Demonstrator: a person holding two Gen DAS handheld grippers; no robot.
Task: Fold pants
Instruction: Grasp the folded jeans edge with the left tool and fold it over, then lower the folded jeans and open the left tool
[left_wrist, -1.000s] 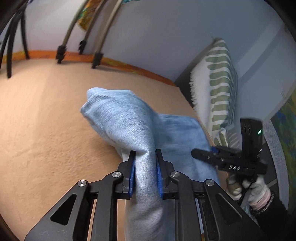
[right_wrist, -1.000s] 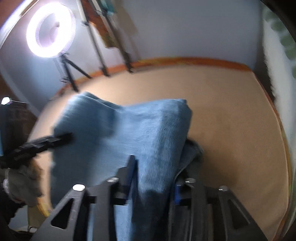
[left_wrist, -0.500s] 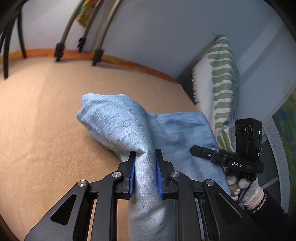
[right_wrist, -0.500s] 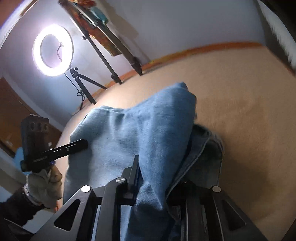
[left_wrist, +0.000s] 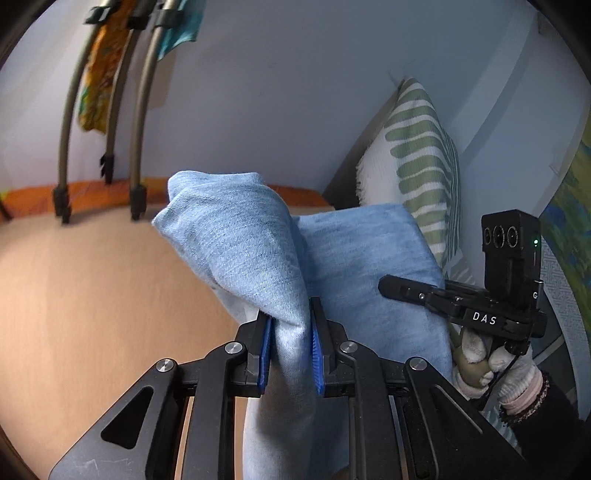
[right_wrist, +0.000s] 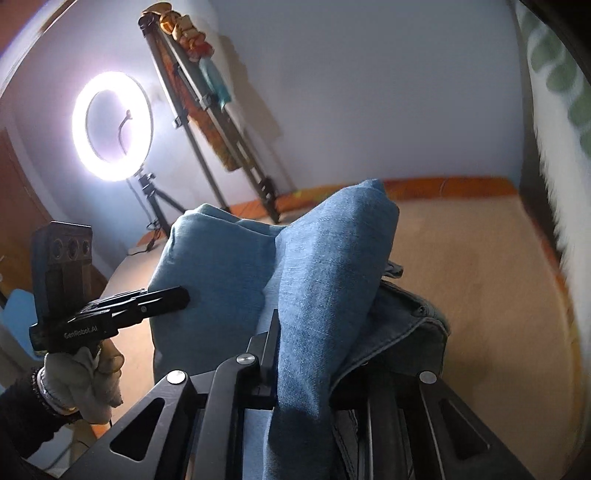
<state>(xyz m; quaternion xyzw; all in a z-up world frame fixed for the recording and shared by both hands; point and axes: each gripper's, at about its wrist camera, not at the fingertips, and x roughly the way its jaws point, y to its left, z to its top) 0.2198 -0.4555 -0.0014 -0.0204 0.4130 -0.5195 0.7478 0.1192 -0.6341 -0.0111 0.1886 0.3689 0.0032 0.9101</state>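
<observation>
Where pants bunch in hand-held grippers, bare tan surface leftward.

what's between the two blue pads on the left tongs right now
A bunched fold of the light blue pants fills the gap; the left tongs are shut on it, blue pads pressing the denim from both sides, as the left wrist view shows.

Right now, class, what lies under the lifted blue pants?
Under the blue pants, held up by the left gripper and right gripper, lies the tan bed surface. The stretch directly beneath the hanging fabric is covered from view.
</observation>
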